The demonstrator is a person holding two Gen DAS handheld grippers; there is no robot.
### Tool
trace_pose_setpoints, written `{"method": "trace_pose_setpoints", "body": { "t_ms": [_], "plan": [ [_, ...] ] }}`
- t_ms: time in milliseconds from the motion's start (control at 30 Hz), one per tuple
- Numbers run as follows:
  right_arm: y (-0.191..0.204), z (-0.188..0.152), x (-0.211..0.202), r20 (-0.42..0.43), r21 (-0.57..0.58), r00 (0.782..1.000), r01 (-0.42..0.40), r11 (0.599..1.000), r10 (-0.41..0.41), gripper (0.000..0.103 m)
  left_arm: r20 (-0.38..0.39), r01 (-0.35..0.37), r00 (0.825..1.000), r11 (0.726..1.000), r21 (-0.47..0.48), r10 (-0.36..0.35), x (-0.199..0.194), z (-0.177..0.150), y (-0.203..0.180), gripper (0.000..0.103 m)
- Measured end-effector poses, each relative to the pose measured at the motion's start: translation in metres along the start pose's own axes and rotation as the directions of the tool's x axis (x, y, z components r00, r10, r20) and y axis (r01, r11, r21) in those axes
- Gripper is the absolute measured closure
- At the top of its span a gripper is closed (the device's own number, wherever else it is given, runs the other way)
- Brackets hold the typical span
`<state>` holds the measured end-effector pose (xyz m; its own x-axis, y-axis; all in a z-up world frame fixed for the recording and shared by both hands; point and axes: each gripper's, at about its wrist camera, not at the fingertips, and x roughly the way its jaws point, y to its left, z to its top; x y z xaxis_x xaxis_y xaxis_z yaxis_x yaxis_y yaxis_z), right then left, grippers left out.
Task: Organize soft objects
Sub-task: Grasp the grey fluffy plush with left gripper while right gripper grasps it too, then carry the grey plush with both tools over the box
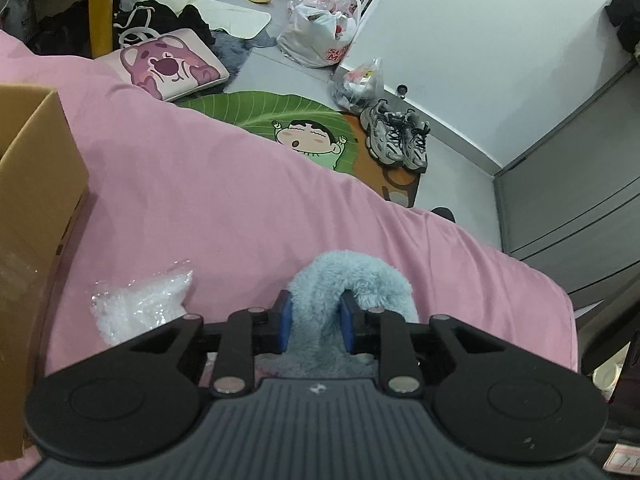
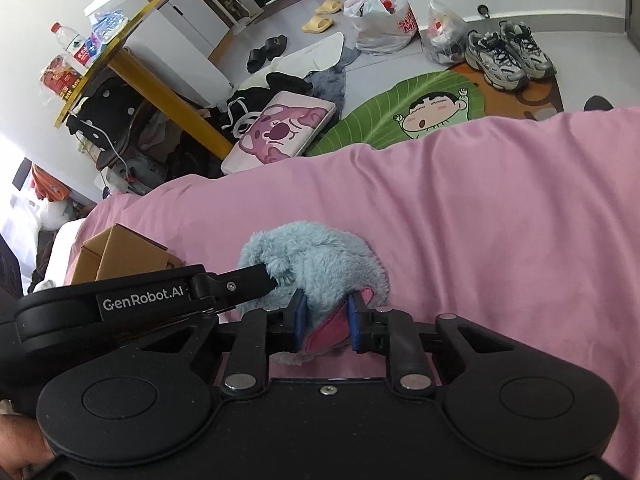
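Observation:
A fluffy light-blue plush toy (image 1: 352, 276) lies on the pink bedsheet (image 1: 224, 200). My left gripper (image 1: 316, 320) is shut on a fold of its fur, the blue pads pressing both sides. In the right wrist view the same plush (image 2: 316, 260) shows a pink inner patch, and my right gripper (image 2: 326, 322) is shut on it at that patch. The left gripper's finger (image 2: 240, 280) reaches into the plush from the left. A brown cardboard box (image 1: 36, 208) stands on the bed at the left, also visible as the cardboard box (image 2: 120, 256).
A clear plastic bag (image 1: 140, 304) lies on the sheet beside the box. Beyond the bed edge the floor holds a green cartoon rug (image 1: 280, 120), a pink bear cushion (image 1: 172, 64), sneakers (image 1: 396, 132), shopping bags (image 1: 320, 32) and slippers. A hand (image 2: 20, 448) holds the left gripper's handle.

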<state>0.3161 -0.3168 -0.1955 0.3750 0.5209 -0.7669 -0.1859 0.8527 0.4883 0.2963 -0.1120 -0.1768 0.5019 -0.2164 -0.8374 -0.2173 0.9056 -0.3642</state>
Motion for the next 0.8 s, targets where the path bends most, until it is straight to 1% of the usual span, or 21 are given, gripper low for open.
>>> {"method": "trace_pose_setpoints", "body": {
  "t_ms": [133, 500, 800],
  "plan": [
    [0.005, -0.001, -0.009, 0.017, -0.002, 1.000, -0.010, 1.000, 0.010, 0.083, 0.009, 0.015, 1.000, 1.000, -0.006, -0.015, -0.011, -0.001, 0.001, 0.083],
    [0.032, -0.009, -0.039, 0.099, -0.036, 0.993, -0.059, 0.998, 0.062, 0.084, 0.093, 0.028, 0.995, 0.999, 0.039, -0.032, -0.064, -0.004, 0.001, 0.083],
    [0.058, -0.025, -0.070, 0.148, -0.078, 0.986, -0.070, 0.994, 0.081, 0.084, 0.121, 0.053, 0.991, 0.996, 0.068, -0.061, -0.105, -0.015, 0.011, 0.083]
  ]
}}
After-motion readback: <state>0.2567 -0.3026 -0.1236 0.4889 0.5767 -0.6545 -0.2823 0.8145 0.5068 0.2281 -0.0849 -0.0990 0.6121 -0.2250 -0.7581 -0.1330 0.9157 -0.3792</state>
